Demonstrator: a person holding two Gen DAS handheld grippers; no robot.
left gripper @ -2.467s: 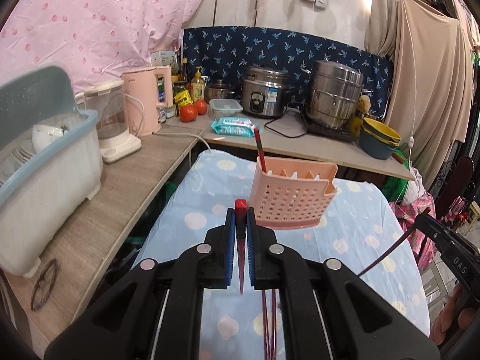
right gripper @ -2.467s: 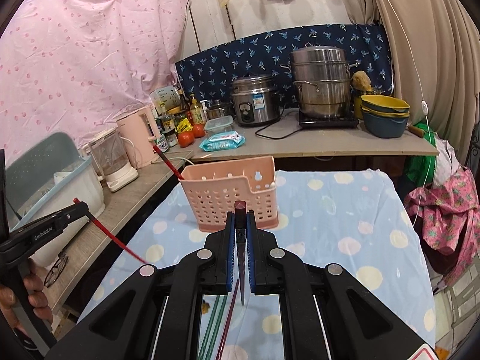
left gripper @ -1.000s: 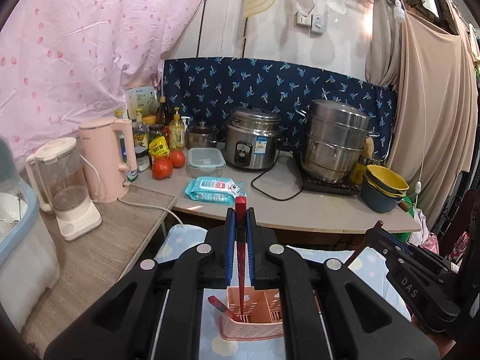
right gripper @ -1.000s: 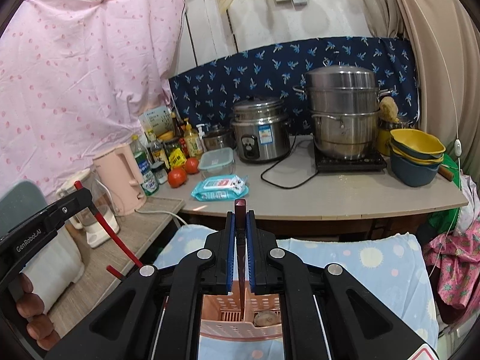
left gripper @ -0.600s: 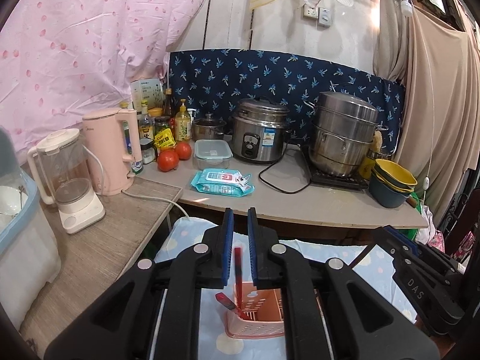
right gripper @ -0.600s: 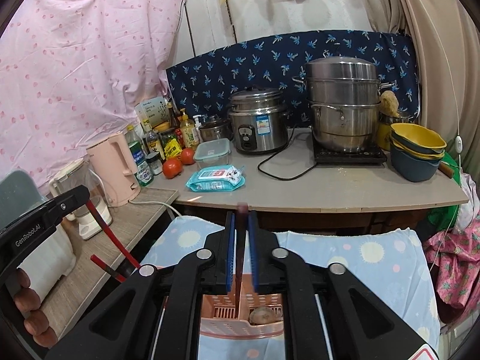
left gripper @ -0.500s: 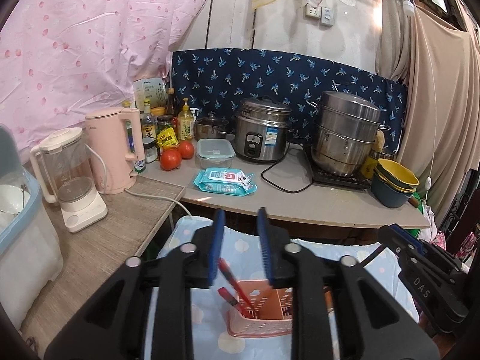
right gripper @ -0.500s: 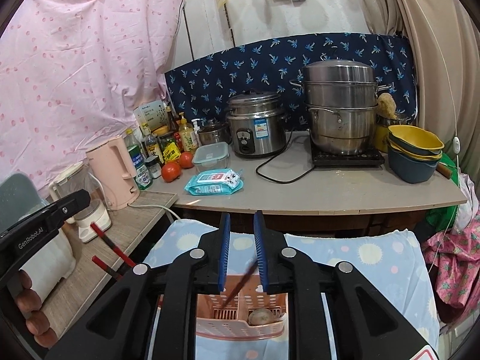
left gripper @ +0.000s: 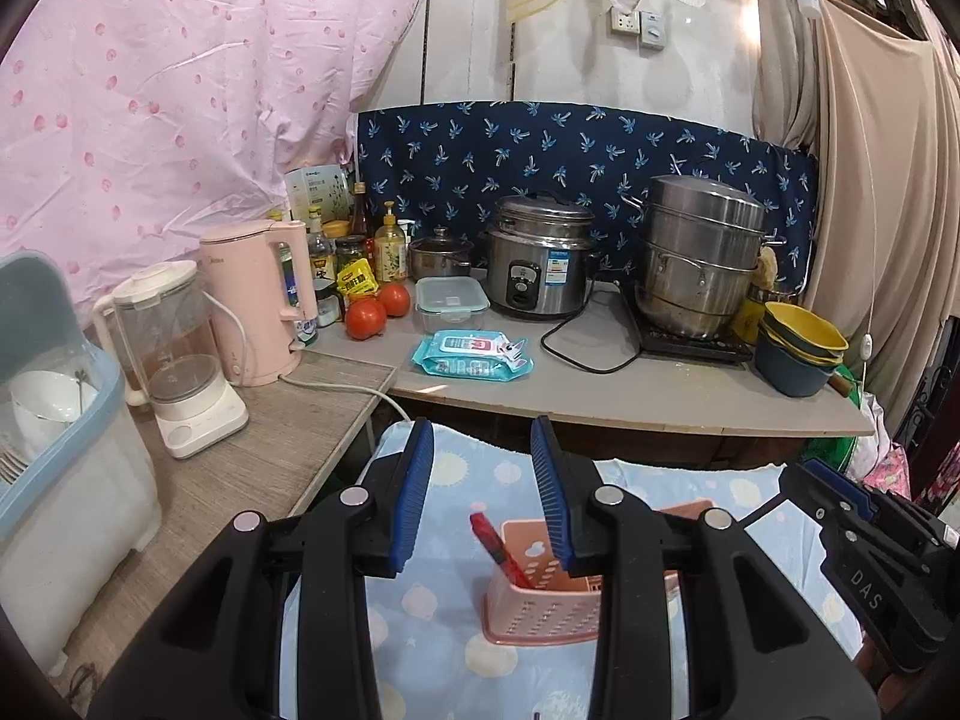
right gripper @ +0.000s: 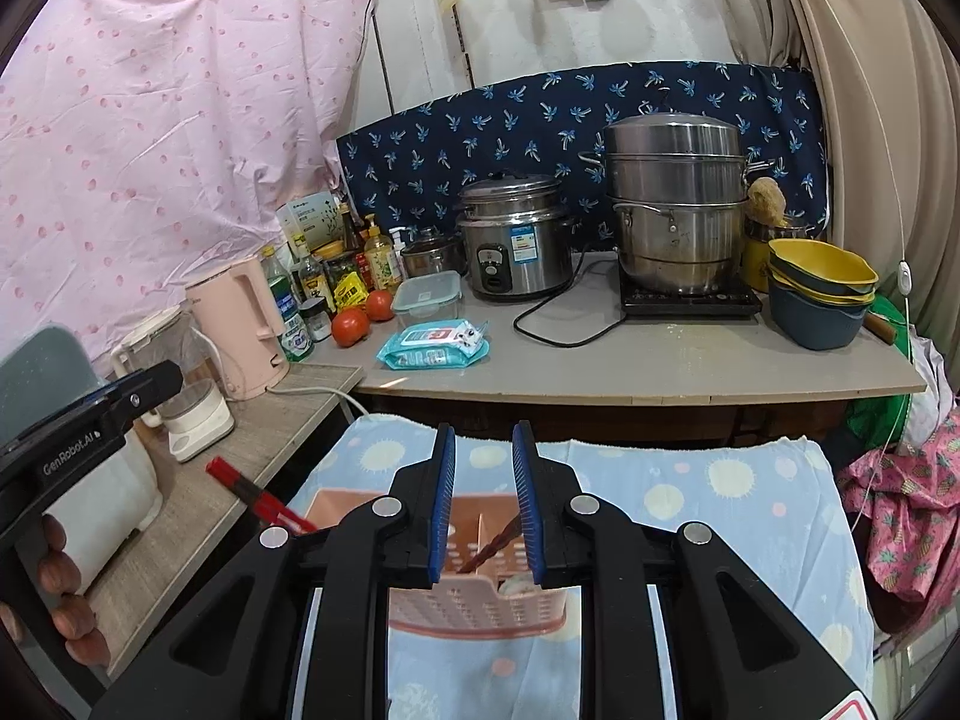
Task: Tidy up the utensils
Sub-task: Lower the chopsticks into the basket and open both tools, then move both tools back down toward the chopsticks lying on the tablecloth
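Note:
A pink perforated utensil basket (left gripper: pixel 540 615) stands on the blue dotted cloth (left gripper: pixel 444 618); it also shows in the right wrist view (right gripper: pixel 474 606). Red chopsticks (left gripper: pixel 501 549) lean out of its left compartment, also seen from the right wrist (right gripper: pixel 258 495). A dark brown chopstick (right gripper: pixel 489 546) leans in the basket between my right fingers. My left gripper (left gripper: pixel 482 486) is open and empty above the basket. My right gripper (right gripper: pixel 483 501) is open and empty above it too. Each gripper shows at the edge of the other's view.
A counter (left gripper: pixel 630 390) behind holds a rice cooker (left gripper: pixel 537 267), steamer pot (left gripper: pixel 699 264), wet wipes (left gripper: pixel 471 354), tomatoes, bottles and bowls (left gripper: pixel 798 348). At left stand a pink kettle (left gripper: pixel 258 300), a blender (left gripper: pixel 174 354) and a dish rack (left gripper: pixel 54 456).
Both grippers opened and let their chopsticks drop into the basket. The chopsticks now lean in the compartments. Both grippers have drawn slightly back and up.

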